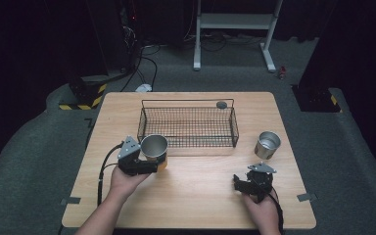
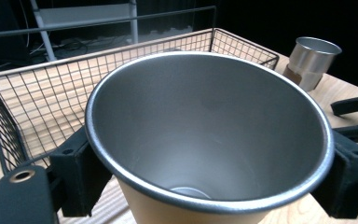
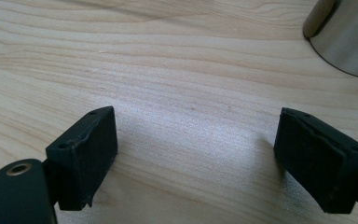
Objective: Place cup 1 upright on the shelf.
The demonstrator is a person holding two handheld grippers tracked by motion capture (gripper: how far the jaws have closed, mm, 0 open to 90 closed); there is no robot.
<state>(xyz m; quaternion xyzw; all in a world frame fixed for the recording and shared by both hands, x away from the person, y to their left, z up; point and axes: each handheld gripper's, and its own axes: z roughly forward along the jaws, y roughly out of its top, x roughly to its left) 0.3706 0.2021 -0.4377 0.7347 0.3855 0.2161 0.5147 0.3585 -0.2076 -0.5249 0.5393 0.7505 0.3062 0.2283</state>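
While the left claw (image 1: pixel 149 165) grips a steel cup (image 1: pixel 154 149) near the front left corner of the wire basket (image 1: pixel 188 126), the cup sits between its two black pads with one pad pressed against each side of the tan-coloured lower wall, just under the rolled rim. In the left gripper view the cup (image 2: pixel 205 140) is open toward the camera, its grey inside and round bottom visible, and the pads (image 2: pixel 77 172) clamp it from left and right. From the high view the cup appears just in front of the basket's near edge, at the left end; whether its base touches the bench (image 1: pixel 196 196) I cannot tell.

The right claw (image 1: pixel 247 183) rests low over the bench at the front right, held in the person's right hand (image 1: pixel 262 208). In the right gripper view its jaws stand wide apart with bare wood grain between them, and the pads (image 3: pixel 86 154) hold nothing. A second steel cup (image 1: pixel 267 145) stands upright on the bench beyond that claw, to the right of the basket and apart from it; its lower wall shows at the top right corner of the right gripper view (image 3: pixel 349 37), well clear of the pads.

A small dark round disc (image 1: pixel 221 104) lies at the far right rim of the basket.
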